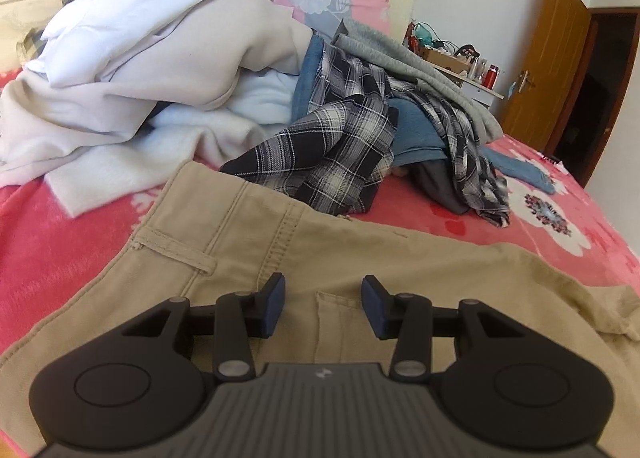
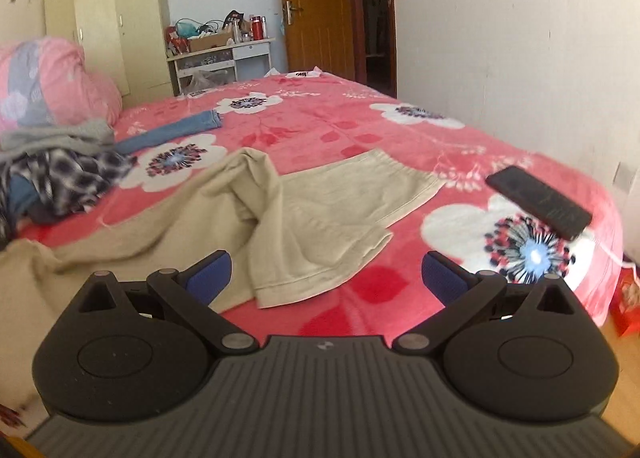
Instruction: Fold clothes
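Khaki trousers [image 1: 360, 258] lie spread on the pink floral blanket [image 1: 60, 250]. My left gripper [image 1: 323, 290] hovers over their waist end near a belt loop and a pocket, jaws partly apart, nothing between the blue pads. In the right wrist view the trouser legs [image 2: 320, 210] stretch away, one flat, the other bunched and folded over it. My right gripper [image 2: 326, 262] stands wide open just above the nearest hem, and its pads touch no cloth.
A heap of unfolded clothes lies behind the trousers: white and beige garments [image 1: 140, 70], a plaid shirt [image 1: 340, 146], a grey sweatshirt [image 1: 400, 54], blue denim [image 2: 172, 130]. A black phone [image 2: 538, 202] lies near the bed's right edge. Beyond the bed stand a wardrobe [image 2: 120, 18], a cluttered desk [image 2: 224, 54] and a door [image 2: 316, 6].
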Action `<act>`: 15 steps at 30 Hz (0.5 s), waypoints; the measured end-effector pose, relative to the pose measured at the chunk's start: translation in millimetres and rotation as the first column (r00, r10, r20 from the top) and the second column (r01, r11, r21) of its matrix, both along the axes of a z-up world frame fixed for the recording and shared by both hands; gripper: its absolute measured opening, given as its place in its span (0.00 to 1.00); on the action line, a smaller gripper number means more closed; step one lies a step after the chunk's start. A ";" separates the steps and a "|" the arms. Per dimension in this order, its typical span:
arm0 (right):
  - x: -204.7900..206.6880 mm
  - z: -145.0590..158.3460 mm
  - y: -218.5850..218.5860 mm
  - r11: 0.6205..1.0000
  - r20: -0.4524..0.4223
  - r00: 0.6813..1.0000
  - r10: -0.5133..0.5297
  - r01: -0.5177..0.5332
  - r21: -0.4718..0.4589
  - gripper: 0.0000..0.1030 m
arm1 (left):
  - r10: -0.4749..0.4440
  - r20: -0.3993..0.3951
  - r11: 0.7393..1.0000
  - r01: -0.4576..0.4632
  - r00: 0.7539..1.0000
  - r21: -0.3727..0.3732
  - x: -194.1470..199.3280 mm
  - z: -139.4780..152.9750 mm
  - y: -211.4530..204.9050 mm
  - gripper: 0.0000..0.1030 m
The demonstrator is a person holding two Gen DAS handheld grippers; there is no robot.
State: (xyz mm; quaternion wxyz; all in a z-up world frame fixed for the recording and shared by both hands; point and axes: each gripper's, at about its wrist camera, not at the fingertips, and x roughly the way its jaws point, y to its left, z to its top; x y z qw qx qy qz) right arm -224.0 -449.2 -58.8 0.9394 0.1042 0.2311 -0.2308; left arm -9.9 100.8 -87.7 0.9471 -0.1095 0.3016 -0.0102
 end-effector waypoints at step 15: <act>107.2 -59.1 -183.9 0.883 0.018 0.980 -0.197 0.169 0.437 0.52 | 0.003 0.020 0.997 -0.005 1.000 0.072 3.9 -5.2 -10.2 0.43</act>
